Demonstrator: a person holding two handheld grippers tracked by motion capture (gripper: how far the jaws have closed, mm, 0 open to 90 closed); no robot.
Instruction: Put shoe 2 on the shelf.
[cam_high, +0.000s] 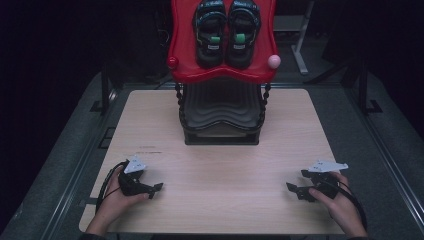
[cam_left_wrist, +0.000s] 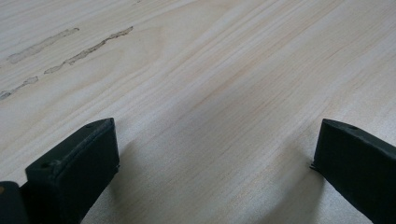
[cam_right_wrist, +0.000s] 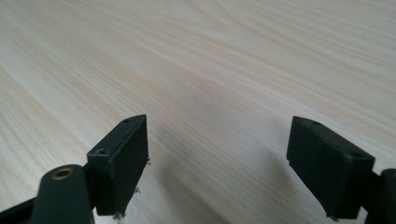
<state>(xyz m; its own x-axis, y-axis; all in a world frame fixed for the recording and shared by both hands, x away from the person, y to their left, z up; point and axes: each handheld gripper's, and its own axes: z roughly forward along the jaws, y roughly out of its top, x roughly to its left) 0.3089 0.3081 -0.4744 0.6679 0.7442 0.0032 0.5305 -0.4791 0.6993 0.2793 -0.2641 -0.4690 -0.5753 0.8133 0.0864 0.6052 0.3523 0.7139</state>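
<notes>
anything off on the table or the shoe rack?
Minor only: scuffed residue streaks mar the table near the left gripper. The sandals sit paired and straight on the red rack. Nothing spilled.

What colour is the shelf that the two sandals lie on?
The shelf under the sandals is bright red. The high view shows it best.

Red tray, black rack, wooden table.

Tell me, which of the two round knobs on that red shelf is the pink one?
The knob at the right front corner of the red shelf is pale pink; the one at the left front corner is red like the shelf.
</notes>
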